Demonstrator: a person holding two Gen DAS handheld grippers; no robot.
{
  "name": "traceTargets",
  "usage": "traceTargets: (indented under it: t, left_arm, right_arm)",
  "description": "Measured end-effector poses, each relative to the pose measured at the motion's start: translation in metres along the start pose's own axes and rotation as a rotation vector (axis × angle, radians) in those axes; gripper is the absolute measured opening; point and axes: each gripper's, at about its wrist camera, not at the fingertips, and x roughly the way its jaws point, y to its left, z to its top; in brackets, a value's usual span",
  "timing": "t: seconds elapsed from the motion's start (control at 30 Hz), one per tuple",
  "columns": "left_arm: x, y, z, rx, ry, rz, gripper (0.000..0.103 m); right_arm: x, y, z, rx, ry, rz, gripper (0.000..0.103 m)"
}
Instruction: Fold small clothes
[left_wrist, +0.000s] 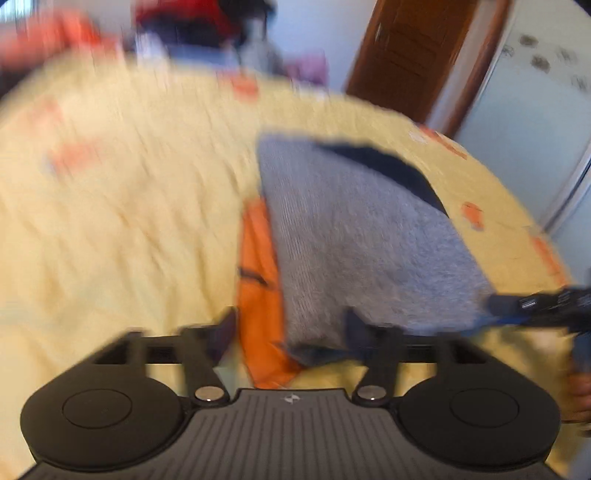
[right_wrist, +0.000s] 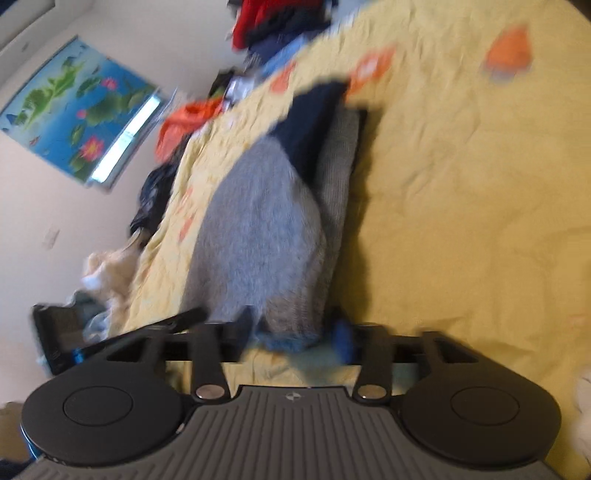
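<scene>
A small grey knitted garment (left_wrist: 354, 236) with a dark navy patch and an orange part (left_wrist: 258, 295) along its left side lies flat on the yellow bedspread (left_wrist: 129, 203). My left gripper (left_wrist: 291, 332) is open, its fingers wide apart on either side of the garment's near edge, and the pads are not pressing on the cloth. In the right wrist view the same grey garment (right_wrist: 258, 229) stretches away from my right gripper (right_wrist: 295, 332), which is also open with the garment's near end between its fingers. The right gripper (left_wrist: 535, 302) shows at the right edge of the left wrist view. Both views are blurred.
A heap of red, orange and dark clothes (right_wrist: 273, 26) lies at the bed's far side, with more bundles (right_wrist: 155, 199) along its edge. A brown wooden door (left_wrist: 417, 55) and a white cabinet (left_wrist: 535, 110) stand beyond the bed. A flower poster (right_wrist: 81, 110) hangs on the wall.
</scene>
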Motion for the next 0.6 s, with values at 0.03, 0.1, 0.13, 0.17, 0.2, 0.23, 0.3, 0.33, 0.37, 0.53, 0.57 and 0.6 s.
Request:
traceTargets:
  t: [0.03, 0.1, 0.13, 0.17, 0.2, 0.23, 0.3, 0.33, 0.37, 0.53, 0.57, 0.6]
  left_arm:
    - [-0.011, -0.011, -0.006, 0.055, -0.089, 0.064, 0.087]
    - [-0.021, -0.032, -0.022, 0.127, -0.185, 0.13, 0.096]
    - [-0.019, -0.041, -0.028, 0.147, -0.178, 0.138, 0.097]
    - [-0.013, -0.048, -0.033, 0.157, -0.145, 0.141, 0.097]
    - [-0.005, -0.054, -0.038, 0.165, -0.106, 0.152, 0.097]
    - [0.003, -0.059, -0.042, 0.169, -0.066, 0.18, 0.097]
    - [0.014, -0.063, -0.05, 0.166, -0.02, 0.22, 0.097]
    - [0.013, -0.062, -0.051, 0.154, -0.031, 0.219, 0.098]
    - [0.014, -0.061, -0.05, 0.147, -0.022, 0.218, 0.099]
    - [0.019, -0.043, -0.049, 0.053, 0.005, 0.178, 0.103]
    - [0.019, -0.043, -0.05, 0.051, 0.004, 0.178, 0.103]
    - [0.019, -0.044, -0.05, 0.053, 0.004, 0.18, 0.103]
  right_arm:
    - [-0.009, 0.014, -0.005, -0.067, -0.055, -0.082, 0.075]
    - [-0.021, 0.042, -0.024, -0.199, -0.154, -0.24, 0.092]
    - [-0.022, 0.051, -0.034, -0.251, -0.174, -0.271, 0.095]
    - [-0.019, 0.058, -0.044, -0.289, -0.178, -0.299, 0.101]
    - [-0.012, 0.064, -0.053, -0.316, -0.175, -0.348, 0.102]
    - [-0.004, 0.069, -0.061, -0.345, -0.166, -0.403, 0.102]
    - [0.013, 0.07, -0.072, -0.389, -0.136, -0.507, 0.102]
    - [0.02, 0.069, -0.077, -0.393, -0.125, -0.553, 0.103]
    - [0.025, 0.069, -0.083, -0.42, -0.143, -0.592, 0.102]
    - [0.025, 0.069, -0.087, -0.368, -0.174, -0.663, 0.103]
    - [0.026, 0.071, -0.084, -0.344, -0.154, -0.676, 0.103]
    - [0.028, 0.073, -0.081, -0.326, -0.136, -0.69, 0.103]
